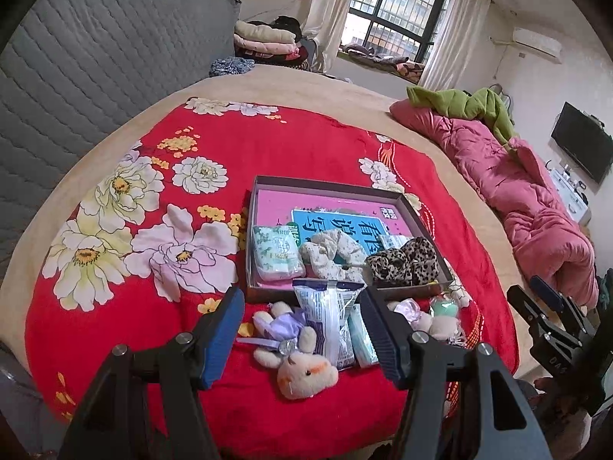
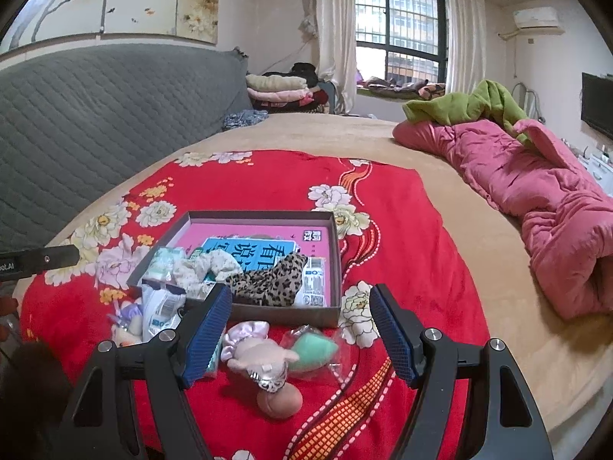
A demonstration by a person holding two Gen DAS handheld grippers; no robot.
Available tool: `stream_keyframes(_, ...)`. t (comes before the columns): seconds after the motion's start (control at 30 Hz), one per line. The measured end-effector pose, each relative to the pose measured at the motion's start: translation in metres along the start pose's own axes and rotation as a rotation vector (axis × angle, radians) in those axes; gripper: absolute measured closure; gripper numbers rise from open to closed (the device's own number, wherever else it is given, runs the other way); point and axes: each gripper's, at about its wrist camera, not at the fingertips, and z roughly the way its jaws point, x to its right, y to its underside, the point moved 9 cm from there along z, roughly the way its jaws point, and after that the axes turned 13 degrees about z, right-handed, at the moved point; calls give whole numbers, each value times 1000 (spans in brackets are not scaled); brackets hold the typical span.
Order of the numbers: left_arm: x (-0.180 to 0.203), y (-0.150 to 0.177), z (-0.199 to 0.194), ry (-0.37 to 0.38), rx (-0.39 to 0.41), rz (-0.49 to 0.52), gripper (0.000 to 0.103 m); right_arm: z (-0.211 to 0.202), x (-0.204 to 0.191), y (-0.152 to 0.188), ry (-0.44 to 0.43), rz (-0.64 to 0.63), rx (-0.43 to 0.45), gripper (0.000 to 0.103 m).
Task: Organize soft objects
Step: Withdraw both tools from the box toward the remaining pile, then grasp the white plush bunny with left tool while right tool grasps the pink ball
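Beige plush bunny point(image 1: 302, 373) between open left hand-held gripper point(image 1: 302, 335) fingers.

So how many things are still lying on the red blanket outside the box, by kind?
Plush toys: 2 (purple-dressed bunny, pink-bowed plush)
Packets: 2 (blue-white packet, teal pack)
Green sponge in wrapper: 1
Total: 5

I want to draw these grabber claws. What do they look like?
Both look alike. The left gripper and right gripper have black angular frames with silver round bolts. Each finger carries a flat blue pad with a tiny grid pattern.
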Motion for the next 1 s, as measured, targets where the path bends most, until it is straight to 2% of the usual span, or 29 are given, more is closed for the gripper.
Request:
stream_keyframes(0.43, 24, 23, 12, -11, -53, 31, 40, -3, 4, 15, 5, 2, -21, 27)
stream_keyframes(1.0, 31, 51, 37, 8, -143, 31, 40, 16, 11, 56, -4, 34, -139, 27)
